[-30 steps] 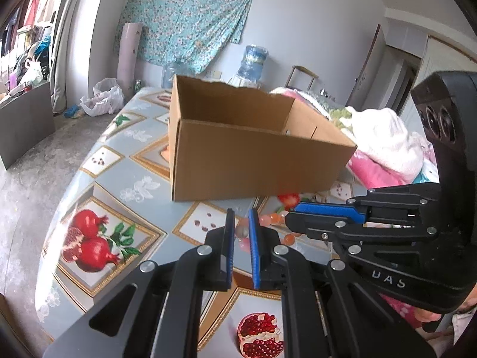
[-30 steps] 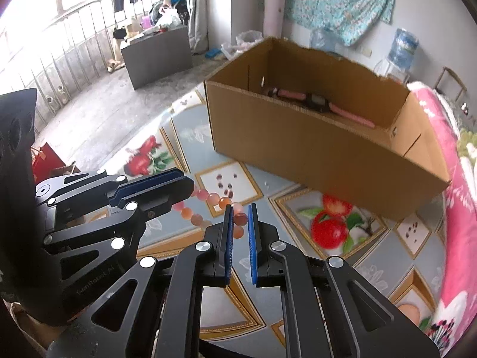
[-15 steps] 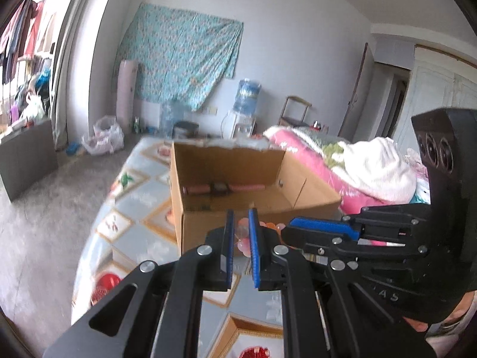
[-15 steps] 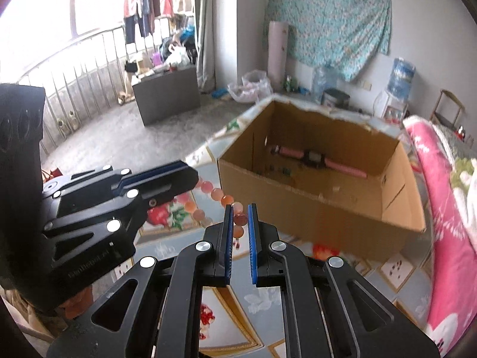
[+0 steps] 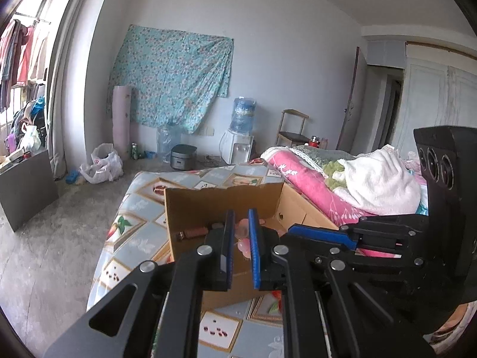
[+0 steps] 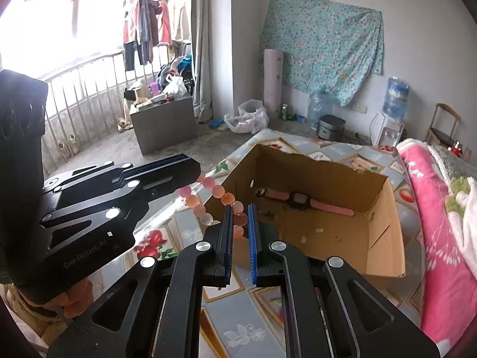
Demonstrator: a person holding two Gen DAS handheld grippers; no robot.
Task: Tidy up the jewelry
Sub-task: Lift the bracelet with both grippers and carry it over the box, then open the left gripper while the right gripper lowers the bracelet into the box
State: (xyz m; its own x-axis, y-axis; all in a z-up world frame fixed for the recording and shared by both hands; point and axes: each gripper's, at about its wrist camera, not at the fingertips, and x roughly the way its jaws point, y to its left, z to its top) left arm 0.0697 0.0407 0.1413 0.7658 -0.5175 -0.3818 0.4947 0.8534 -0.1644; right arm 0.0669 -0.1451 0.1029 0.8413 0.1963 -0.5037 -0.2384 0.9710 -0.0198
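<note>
We held the bead bracelet (image 6: 219, 201) stretched between our two grippers, each set of fingers pinching one end of it. The right gripper (image 6: 239, 223) had its fingers nearly together on the beads at its tips, and the left gripper (image 6: 190, 168) nipped the far end, so the string ran slantwise from upper left down to lower right in the right wrist view. In the left wrist view the pale beads showed in the narrow gap of the left gripper (image 5: 241, 232).

The cardboard box (image 6: 384, 238) lay straight ahead of both sets of fingers and below them, open at the top, with a pink watch (image 6: 301, 201) lying along its far wall. The bracelet hung just short of the near wall, so the move ahead seemed a short carry forward over the rim. The right gripper looked the nearer to the opening.

Against a second earlier, both grippers had risen from the table (image 6: 238, 337) and the box floor had come into sight.
</note>
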